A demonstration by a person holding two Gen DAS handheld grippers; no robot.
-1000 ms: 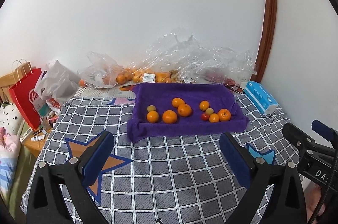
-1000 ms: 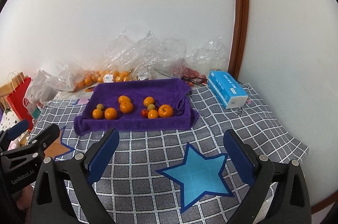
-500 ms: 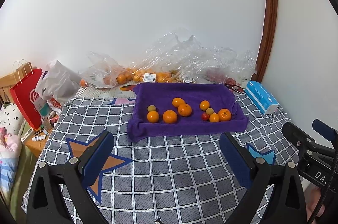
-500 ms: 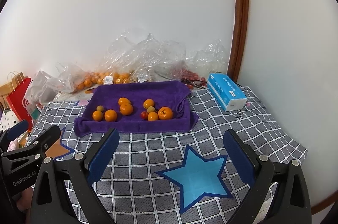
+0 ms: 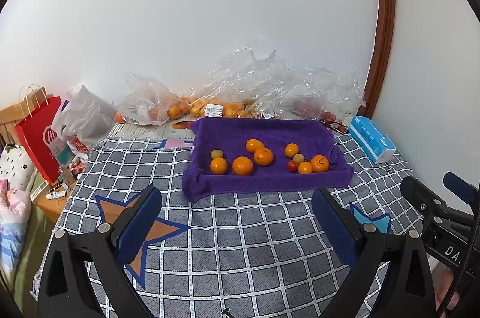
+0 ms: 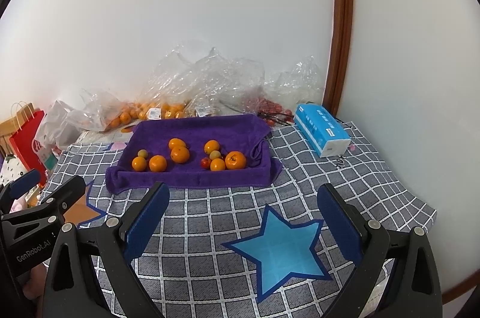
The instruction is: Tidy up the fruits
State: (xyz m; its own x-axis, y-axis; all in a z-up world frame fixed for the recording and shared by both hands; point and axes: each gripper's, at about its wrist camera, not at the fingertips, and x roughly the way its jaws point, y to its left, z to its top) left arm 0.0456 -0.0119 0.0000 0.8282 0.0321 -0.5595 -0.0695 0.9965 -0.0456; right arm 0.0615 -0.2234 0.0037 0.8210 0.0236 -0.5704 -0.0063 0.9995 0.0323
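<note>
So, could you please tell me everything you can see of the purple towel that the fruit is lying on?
The purple towel is soft terry-like cloth, draped as if over a shallow tray, with raised edges and its front hem spilling onto the checked blanket. It lies flat in front of the plastic bags, ahead of both open grippers. Ten small fruits rest in two clusters on it: mostly oranges, two greenish ones, one red. Its right side is bunched into folds.

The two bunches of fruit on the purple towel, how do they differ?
The left bunch holds four oranges and one small greenish fruit; the right bunch holds three oranges, a greenish fruit and a small red one. The left bunch is spread wider, while the right bunch sits packed together nearer the towel's bunched-up edge. Both lie loose on the towel, untouched.
</note>
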